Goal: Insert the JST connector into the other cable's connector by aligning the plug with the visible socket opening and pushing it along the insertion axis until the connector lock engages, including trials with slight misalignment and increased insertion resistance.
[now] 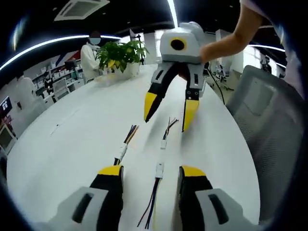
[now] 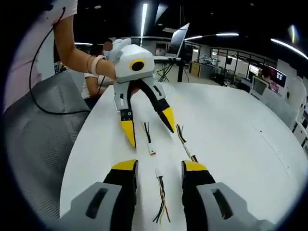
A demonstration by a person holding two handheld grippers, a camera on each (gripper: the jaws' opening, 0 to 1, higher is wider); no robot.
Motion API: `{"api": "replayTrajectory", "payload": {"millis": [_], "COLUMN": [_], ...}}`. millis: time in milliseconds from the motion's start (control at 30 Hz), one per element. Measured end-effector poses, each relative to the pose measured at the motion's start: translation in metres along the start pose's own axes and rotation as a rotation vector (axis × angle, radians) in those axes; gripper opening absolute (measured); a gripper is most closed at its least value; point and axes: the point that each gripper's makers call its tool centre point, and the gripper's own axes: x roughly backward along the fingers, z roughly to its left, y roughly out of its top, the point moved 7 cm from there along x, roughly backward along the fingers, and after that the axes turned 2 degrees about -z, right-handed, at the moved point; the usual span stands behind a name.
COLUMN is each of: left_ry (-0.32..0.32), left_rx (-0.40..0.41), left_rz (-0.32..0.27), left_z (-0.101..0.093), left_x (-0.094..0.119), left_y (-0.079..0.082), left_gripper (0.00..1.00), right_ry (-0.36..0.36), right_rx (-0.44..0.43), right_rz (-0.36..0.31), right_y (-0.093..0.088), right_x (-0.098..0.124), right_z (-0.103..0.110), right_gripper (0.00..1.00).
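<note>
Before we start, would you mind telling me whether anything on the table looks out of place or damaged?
Nothing stands out. Two short cables lie end to end on the white table, connectors unmated with a gap between them; a third cable lies beside them. Both the left gripper and right gripper hover open, holding nothing.

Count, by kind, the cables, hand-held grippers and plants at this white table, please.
Connector cables: 3
Hand-held grippers: 2
Potted plant: 1
Total: 6
</note>
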Motion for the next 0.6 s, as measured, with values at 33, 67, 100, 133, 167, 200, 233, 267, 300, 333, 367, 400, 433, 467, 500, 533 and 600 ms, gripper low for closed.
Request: {"api": "replayTrajectory", "payload": {"millis": [33,67,100,133,167,200,233,267,300,333,367,400,433,467,500,533,600], "left_ry": [-0.002,-0.005,-0.011,-0.015,-0.016,-0.02,-0.024,-0.026,-0.029,-0.026,-0.015,-0.012,-0.008,-0.005,-0.006,-0.013,-0.031], "left_rx": [-0.001,-0.001,0.012,0.016,0.015,0.017,0.022,0.028,0.036,0.035,0.033,0.036,0.049,0.055,0.055,0.052,0.044], "left_rz": [0.001,0.005,0.01,0.008,0.007,0.005,0.003,0.001,-0.003,-0.003,-0.012,-0.013,-0.006,-0.004,-0.003,-0.003,-0.004], "left_z": [-0.001,-0.001,-0.001,-0.002,-0.002,-0.003,-0.003,-0.004,-0.004,-0.004,-0.003,-0.003,-0.002,-0.001,-0.001,-0.001,-0.002], "left_x": [-0.001,-0.002,-0.003,-0.004,-0.004,-0.005,-0.005,-0.006,-0.007,-0.007,-0.007,-0.007,-0.007,-0.007,-0.008,-0.008,-0.009], "left_y": [-0.001,-0.003,-0.004,-0.005,-0.006,-0.006,-0.006,-0.006,-0.006,-0.006,-0.006,-0.006,-0.006,-0.007,-0.007,-0.008,-0.008], "left_gripper": [0.4,0.4,0.4,0.39,0.39,0.39,0.39,0.39,0.39,0.38,0.37,0.37,0.37,0.37,0.37,0.35,0.3], "right_ry": [0.001,0.0,0.002,0.004,0.006,0.009,0.009,0.008,0.007,0.01,0.011,0.011,0.012,0.013,0.014,0.02,0.03], "right_rx": [-0.001,-0.01,-0.011,-0.012,-0.02,-0.035,-0.044,-0.038,-0.035,-0.05,-0.059,-0.058,-0.057,-0.06,-0.061,-0.055,-0.059], "right_rz": [0.002,0.008,0.009,0.01,0.012,0.017,0.021,0.02,0.018,0.019,0.018,0.018,0.018,0.021,0.023,0.024,0.021], "right_y": [-0.003,-0.006,-0.007,-0.009,-0.011,-0.012,-0.014,-0.015,-0.018,-0.019,-0.02,-0.021,-0.022,-0.023,-0.024,-0.025,-0.026], "right_x": [-0.001,-0.003,-0.004,-0.005,-0.005,-0.006,-0.007,-0.007,-0.008,-0.008,-0.009,-0.009,-0.009,-0.01,-0.01,-0.01,-0.01], "right_z": [0.0,-0.001,0.0,0.0,0.001,0.001,0.001,0.001,0.0,-0.001,-0.001,-0.001,-0.002,-0.003,-0.003,-0.003,-0.003], "right_gripper": [0.31,0.3,0.29,0.28,0.27,0.28,0.3,0.31,0.31,0.3,0.29,0.28,0.28,0.28,0.27,0.26,0.22]}}
